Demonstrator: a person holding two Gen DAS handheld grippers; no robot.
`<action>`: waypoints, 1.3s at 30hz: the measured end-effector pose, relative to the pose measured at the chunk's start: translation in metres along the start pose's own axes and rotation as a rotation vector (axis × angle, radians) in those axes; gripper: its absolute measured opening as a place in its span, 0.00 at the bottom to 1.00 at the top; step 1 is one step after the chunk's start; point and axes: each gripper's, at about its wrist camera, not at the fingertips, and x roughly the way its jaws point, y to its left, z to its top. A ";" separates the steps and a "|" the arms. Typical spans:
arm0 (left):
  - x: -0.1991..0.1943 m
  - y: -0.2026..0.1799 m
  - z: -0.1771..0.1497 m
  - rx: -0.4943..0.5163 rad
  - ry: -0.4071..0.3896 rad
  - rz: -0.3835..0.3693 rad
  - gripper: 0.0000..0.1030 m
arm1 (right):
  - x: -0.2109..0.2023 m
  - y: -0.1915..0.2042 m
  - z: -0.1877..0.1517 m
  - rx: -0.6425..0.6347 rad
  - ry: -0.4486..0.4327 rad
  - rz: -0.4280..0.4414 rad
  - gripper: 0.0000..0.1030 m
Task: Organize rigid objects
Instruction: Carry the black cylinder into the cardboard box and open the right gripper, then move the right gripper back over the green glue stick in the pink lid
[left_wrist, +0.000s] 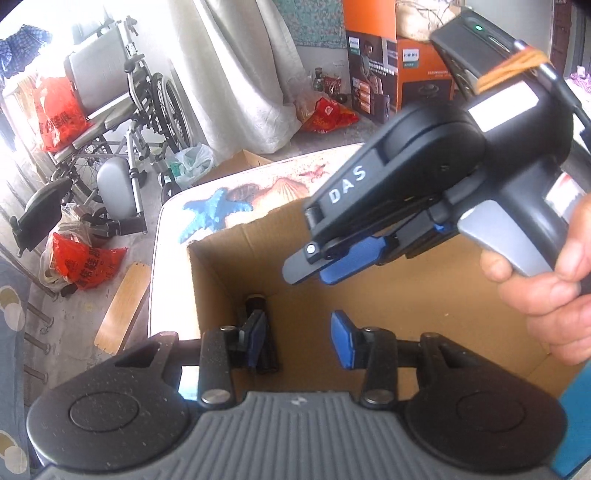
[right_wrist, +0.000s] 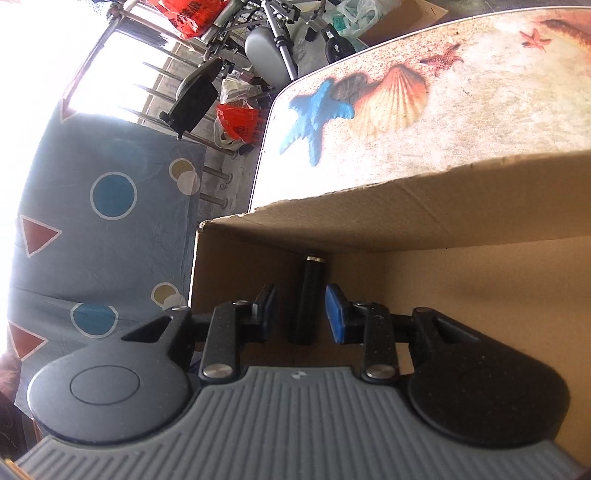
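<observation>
Cylinder (right_wrist: 308, 301), black, lies on box (right_wrist: 406, 206) floor, lower centre of frame, near corner. Right tongs (right_wrist: 301, 314) straddle it, parted, pads clear. Left tongs (left_wrist: 301, 341) parted, empty. Looks stiff, light, smooth; best gripped mid-barrel.

The left wrist camera sits just behind the left gripper (left_wrist: 299, 339) and looks steeply down into an open cardboard box (left_wrist: 229, 269) on the seashell-printed desk (left_wrist: 166, 236), close above it. The right wrist camera looks from behind the right gripper (right_wrist: 301, 314), lower and nearer the box's rim. Both views share the box's corner, the black cylinder (right_wrist: 306, 299) lying there, and the desk's blue starfish print (left_wrist: 207, 214).
</observation>
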 end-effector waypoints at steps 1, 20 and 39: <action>-0.012 0.001 -0.002 -0.008 -0.024 -0.007 0.42 | -0.012 0.003 -0.003 -0.010 -0.017 0.004 0.29; -0.114 -0.078 -0.151 0.011 -0.130 -0.285 0.50 | -0.213 -0.050 -0.261 -0.055 -0.438 0.034 0.45; -0.038 -0.146 -0.168 0.233 -0.021 -0.228 0.24 | -0.111 -0.092 -0.301 0.100 -0.368 -0.058 0.42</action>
